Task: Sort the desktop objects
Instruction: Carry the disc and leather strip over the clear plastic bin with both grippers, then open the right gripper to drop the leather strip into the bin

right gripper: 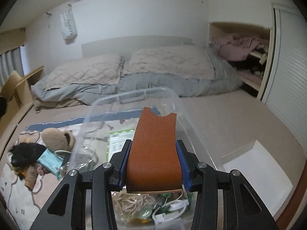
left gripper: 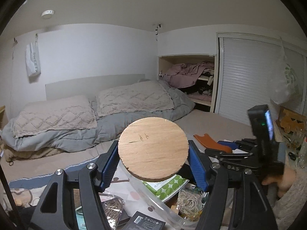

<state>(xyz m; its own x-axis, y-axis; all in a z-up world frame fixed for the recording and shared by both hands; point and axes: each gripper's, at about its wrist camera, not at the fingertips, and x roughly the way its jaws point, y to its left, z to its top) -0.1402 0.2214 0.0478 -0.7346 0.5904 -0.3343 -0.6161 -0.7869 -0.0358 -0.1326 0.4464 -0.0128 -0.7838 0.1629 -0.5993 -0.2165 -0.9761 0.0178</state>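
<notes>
"SWEETY" runs down the white bag [left gripper: 33, 61] (hung on the wall); "DAS" marks the right tool [left gripper: 233, 167].

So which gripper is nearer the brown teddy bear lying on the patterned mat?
Cannot tell. The brown teddy bear shows only in the right gripper's view, ahead to its left; the left gripper's view misses it.

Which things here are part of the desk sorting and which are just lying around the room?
Part of the job:
- round wooden disc in the left claw
- brown leather piece in the right claw
- clear plastic bin
- twine bundle

Just lying about:
- pillows
- grey duvet
- teddy bear
- closet clothes
</notes>
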